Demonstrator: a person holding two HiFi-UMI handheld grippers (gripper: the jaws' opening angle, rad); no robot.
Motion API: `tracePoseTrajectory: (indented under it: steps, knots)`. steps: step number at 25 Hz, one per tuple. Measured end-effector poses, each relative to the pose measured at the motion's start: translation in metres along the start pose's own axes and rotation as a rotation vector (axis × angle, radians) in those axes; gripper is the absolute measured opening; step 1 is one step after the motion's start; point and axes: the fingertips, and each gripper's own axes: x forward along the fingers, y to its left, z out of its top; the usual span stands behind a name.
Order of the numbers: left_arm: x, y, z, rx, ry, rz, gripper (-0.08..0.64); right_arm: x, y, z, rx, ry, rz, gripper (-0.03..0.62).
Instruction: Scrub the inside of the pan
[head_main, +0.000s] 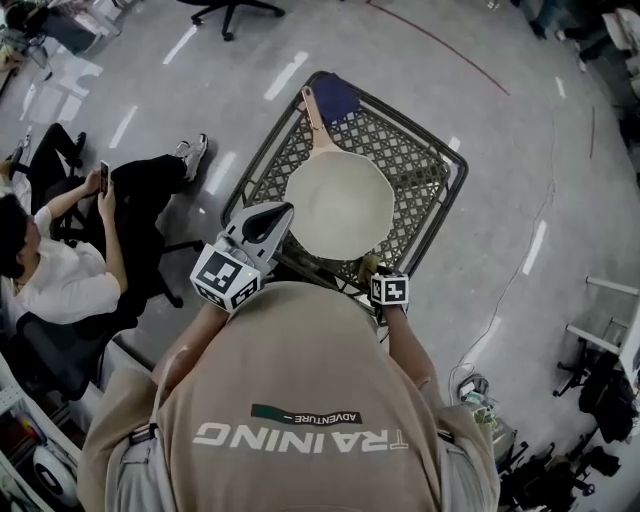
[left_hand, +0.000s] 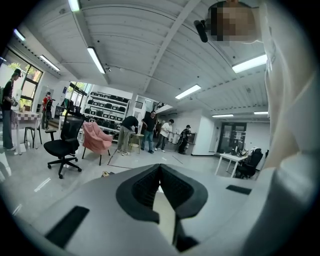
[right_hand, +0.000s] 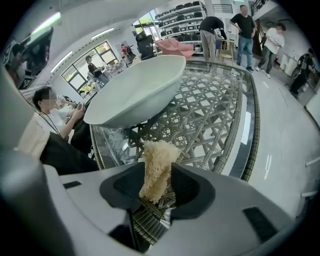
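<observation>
So, scrubbing hasn't started, by my read. The table carries everything: glass over a wicker lattice. The pan sits about mid-table, flat, mouth up. Its inside looks plain and pale, with no suds and no scrubber in it. I can't tell dirty from clean from here.

Your left gripper hangs at the table's near-left side with its tip near the pan's rim. The jaws are together with nothing between them, and I can't tell whether it touches the pan.

Your right gripper is at the near-right edge, pointing steeply down. Its jaws are spread wide either side of the sponge, a pale fibrous pad at the table edge. The pads don't look pressed into it, so I'd call it not gripped yet.

Left to do:
- Close on the sponge.
- Carry it into the pan.
- Work the whole inside.
- Likely steady the pan with your left gripper, since it will slide easily on glass.

The pan's long axis runs bowl to handle, away from you and slightly left, towards the table's far corner. A blue piece sits at the handle's tip, and I can't tell whether it's part of the handle.
</observation>
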Motion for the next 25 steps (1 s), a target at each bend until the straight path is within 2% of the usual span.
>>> tracePoseTrajectory:
  steps: [6,12,20,25]
  knots:
    - [-0.007,0.009,-0.006,-0.013,0.017,0.030,0.018,0.010,0.002,0.001,-0.020,0.037,-0.015,0.162]
    - [0.000,0.013,-0.006,-0.016,0.002,0.023,0.018,0.015,0.002,-0.001,-0.006,0.069,0.007,0.118]
    - [-0.002,0.012,-0.004,-0.022,-0.027,0.010,0.017,-0.014,-0.003,-0.002,-0.008,0.017,-0.008,0.101]
    - [0.001,0.014,-0.011,-0.035,-0.042,-0.002,0.017,-0.045,-0.023,0.006,-0.035,-0.065,-0.023,0.098]
